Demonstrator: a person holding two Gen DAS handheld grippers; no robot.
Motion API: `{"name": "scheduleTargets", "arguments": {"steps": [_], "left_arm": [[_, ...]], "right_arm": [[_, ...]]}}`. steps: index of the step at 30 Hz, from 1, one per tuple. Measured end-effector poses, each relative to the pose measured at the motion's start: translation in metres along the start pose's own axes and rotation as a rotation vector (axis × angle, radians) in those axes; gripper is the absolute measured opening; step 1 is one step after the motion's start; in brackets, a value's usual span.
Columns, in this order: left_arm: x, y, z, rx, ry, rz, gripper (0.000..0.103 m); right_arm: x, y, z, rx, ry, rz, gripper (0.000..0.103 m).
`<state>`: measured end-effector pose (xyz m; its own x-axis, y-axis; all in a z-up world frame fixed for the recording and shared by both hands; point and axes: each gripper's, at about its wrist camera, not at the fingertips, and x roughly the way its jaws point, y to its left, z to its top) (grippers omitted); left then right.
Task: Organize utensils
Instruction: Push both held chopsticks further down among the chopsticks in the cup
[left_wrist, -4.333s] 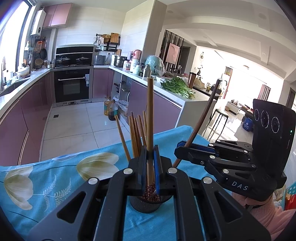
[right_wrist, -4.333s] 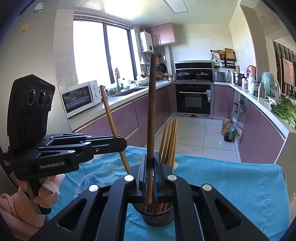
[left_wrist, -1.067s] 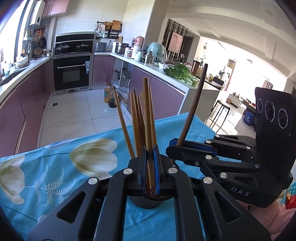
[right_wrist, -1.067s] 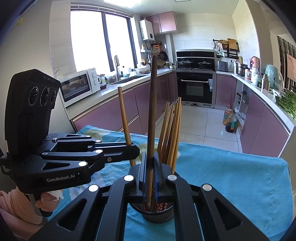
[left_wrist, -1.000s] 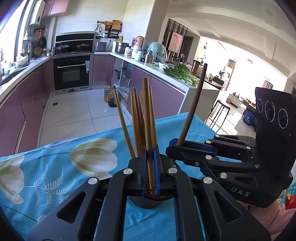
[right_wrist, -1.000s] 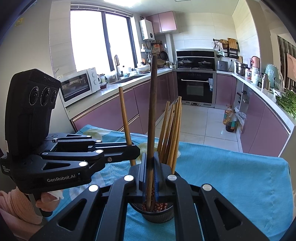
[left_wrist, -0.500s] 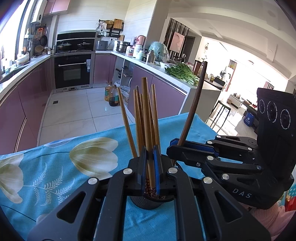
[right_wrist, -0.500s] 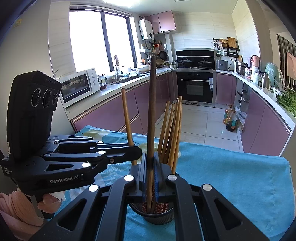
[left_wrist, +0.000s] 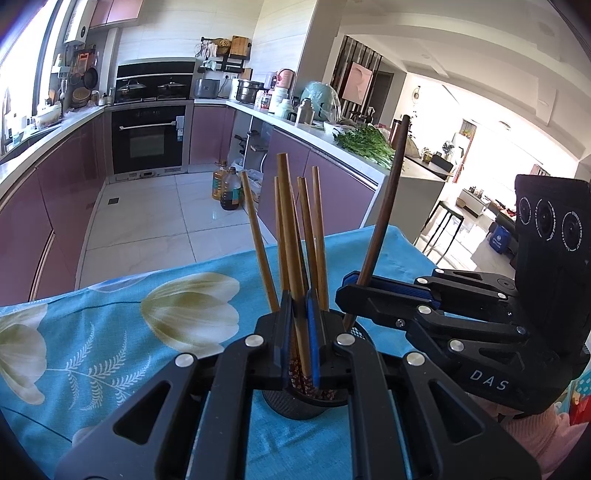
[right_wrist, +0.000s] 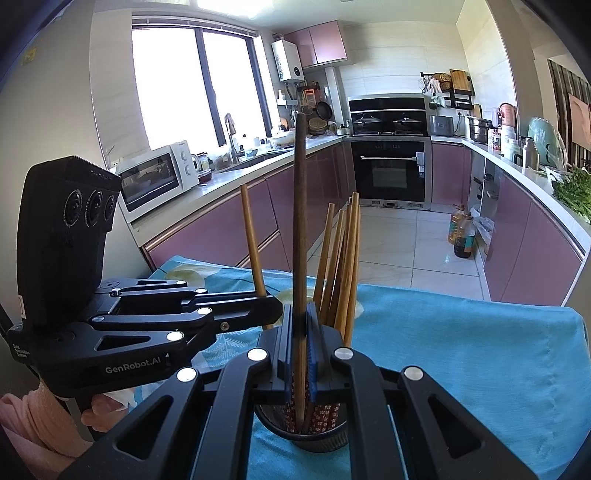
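A light chopstick (left_wrist: 291, 236) stands pinched between the closed left fingers (left_wrist: 297, 345) and a dark chopstick (right_wrist: 300, 236) between the closed right fingers (right_wrist: 300, 343), both reaching into the cup (right_wrist: 321, 441) on the table (right_wrist: 461, 354) just below them.

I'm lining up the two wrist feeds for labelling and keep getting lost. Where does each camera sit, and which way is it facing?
Left wrist: sits behind the left gripper, facing the oven wall and living room; its fingers are shut on a light chopstick, with the right gripper at right.
Right wrist: sits behind the right gripper, facing the window and oven; it is shut on a dark chopstick, with the left gripper and hand at left.
Shared: black holder, blue tablecloth, oven.
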<state>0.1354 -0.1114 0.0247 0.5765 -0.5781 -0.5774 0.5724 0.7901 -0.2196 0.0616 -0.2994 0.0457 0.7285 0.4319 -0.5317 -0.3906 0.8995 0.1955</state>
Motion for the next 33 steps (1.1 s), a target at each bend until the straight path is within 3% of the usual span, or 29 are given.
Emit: {"name": "scheduleTargets", "arguments": {"steps": [33], "left_arm": [[0.011,0.008,0.004,-0.02,0.014,-0.006,0.009]], "right_arm": [[0.021,-0.003,0.006,0.054,0.004,-0.005,0.006]]}}
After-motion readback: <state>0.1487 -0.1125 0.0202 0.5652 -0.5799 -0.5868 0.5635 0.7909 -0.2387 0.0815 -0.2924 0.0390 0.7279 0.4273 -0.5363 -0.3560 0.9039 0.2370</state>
